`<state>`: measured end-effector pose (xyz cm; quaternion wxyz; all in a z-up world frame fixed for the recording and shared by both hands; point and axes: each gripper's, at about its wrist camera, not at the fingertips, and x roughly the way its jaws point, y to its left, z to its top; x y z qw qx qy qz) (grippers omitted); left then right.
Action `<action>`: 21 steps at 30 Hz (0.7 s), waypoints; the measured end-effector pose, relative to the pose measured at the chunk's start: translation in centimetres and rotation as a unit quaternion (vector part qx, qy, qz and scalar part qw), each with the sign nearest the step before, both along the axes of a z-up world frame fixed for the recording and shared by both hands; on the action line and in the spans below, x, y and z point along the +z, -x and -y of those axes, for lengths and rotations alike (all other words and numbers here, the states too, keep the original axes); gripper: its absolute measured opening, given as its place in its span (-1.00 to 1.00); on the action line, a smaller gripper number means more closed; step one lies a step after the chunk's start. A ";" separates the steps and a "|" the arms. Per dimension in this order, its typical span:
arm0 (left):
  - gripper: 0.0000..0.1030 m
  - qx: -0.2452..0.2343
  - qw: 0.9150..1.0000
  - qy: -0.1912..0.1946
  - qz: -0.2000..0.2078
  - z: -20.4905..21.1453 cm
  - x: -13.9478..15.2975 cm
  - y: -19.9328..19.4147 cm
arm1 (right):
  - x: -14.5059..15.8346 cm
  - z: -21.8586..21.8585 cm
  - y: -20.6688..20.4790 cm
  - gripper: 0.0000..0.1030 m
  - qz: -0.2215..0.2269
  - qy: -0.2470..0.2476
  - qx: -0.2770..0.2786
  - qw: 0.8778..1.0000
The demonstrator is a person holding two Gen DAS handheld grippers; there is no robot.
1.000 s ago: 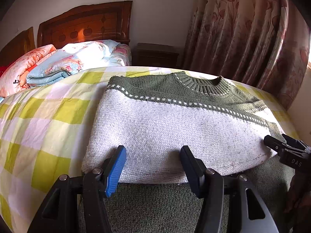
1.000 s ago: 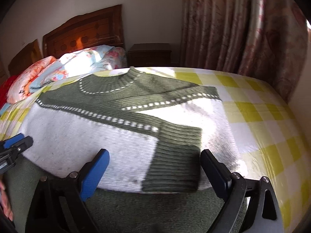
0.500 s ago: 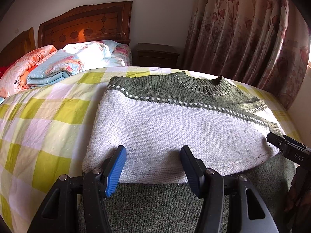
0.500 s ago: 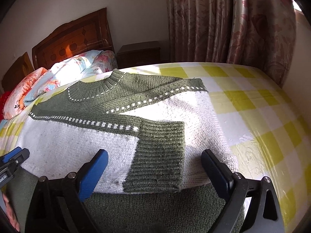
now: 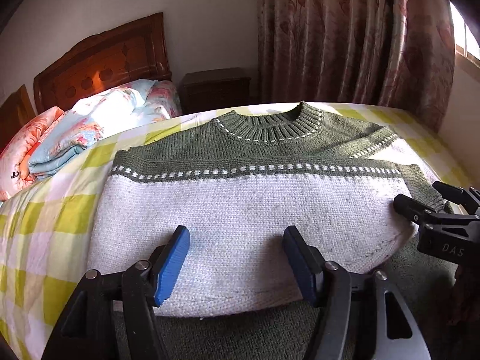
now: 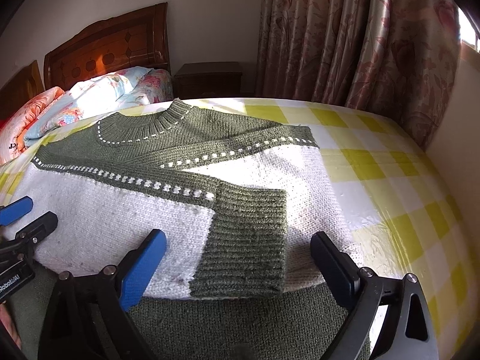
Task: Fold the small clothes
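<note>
Both cameras sit low and close at the bed's (image 5: pixel 45 219) near edge, looking forward between their own fingers toward the headboard (image 5: pixel 102 66) and curtain (image 6: pixel 360 39). The left view faces the sweater's (image 5: pixel 240 210) left half, the right view its right half. They share the sweater, and each catches the other gripper at its edge.

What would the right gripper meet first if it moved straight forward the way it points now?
Probably the sweater's green ribbed cuff, folded over the white body directly ahead of the open right gripper. Height above the knit is unclear, so it might pass just over.
</note>
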<state>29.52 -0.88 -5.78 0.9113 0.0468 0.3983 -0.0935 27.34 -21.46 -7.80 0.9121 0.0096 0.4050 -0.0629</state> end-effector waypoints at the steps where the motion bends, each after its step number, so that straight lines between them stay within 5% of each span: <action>1: 0.28 0.005 1.000 0.010 -0.005 -0.5 0.3 0.5 | 0.0 0.3 0.1 1.00 0.001 -0.010 0.000 1.000; 4: 0.27 0.000 0.997 0.083 -0.010 -2.6 1.6 3.5 | 0.2 1.1 0.5 1.00 0.004 -0.037 0.005 0.999; 6: 0.27 0.001 0.995 0.098 -0.011 -3.5 2.0 5.4 | 0.7 0.8 1.7 1.00 0.008 -0.059 0.008 0.998; 9: 0.27 0.005 0.996 0.085 -0.024 -4.0 1.6 6.7 | 1.6 -1.2 4.1 1.00 0.013 -0.082 0.047 0.995; 16: 0.17 -0.017 0.999 0.032 -0.041 -1.4 -0.5 7.6 | -0.6 -8.3 7.1 1.00 -0.024 0.035 0.144 0.989; 21: 0.22 -0.034 0.999 0.014 -0.033 -1.7 -1.0 8.0 | -1.3 -6.2 6.6 1.00 -0.069 0.004 0.152 0.986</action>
